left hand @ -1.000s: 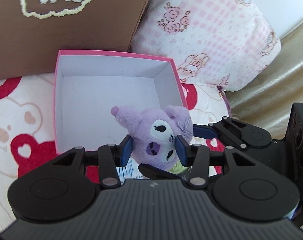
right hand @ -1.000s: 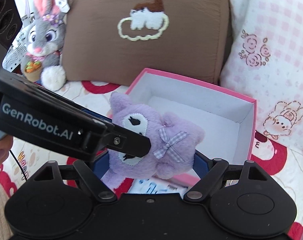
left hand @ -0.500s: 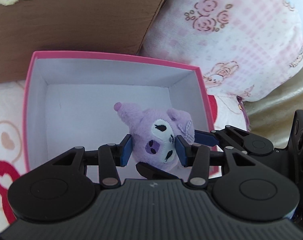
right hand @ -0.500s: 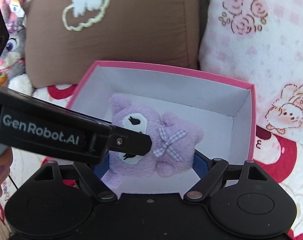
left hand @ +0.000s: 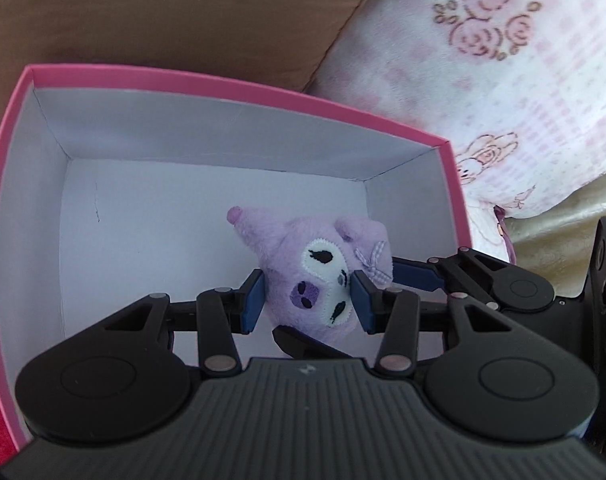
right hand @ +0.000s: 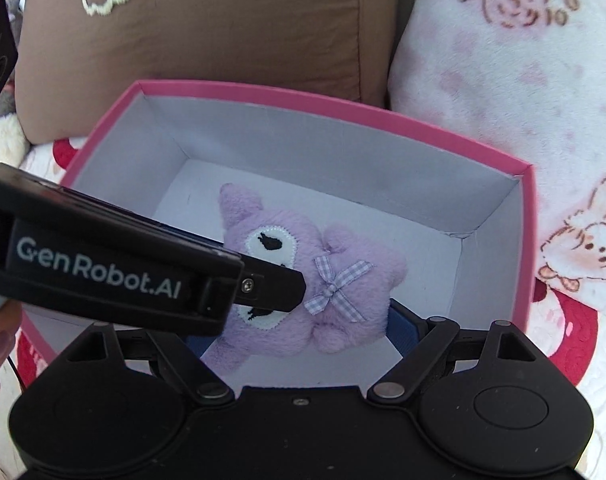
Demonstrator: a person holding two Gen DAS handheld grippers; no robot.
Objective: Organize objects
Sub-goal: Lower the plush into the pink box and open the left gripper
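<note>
Plush purple toy [left hand: 323, 276] hangs inside the pink box [left hand: 239, 88], above its white floor, w/ both claws closed on it. Left claw [left hand: 309, 294] pinches the face from either side; right claw [right hand: 299, 328] grips the body crosswise from the other direction. Toy's long axis runs ear-tip up-left to body down-right. Whether it touches the floor, can't tell. Probably release comes next, w/ both claws equally near. Brown cushion [right hand: 223, 32] sits behind the box.

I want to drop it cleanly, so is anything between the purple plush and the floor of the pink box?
Nothing visible. The purple plush hangs inside the pink box, gripped by both the left claw and right claw. The white floor around it shows bare; directly beneath is hidden.
</note>
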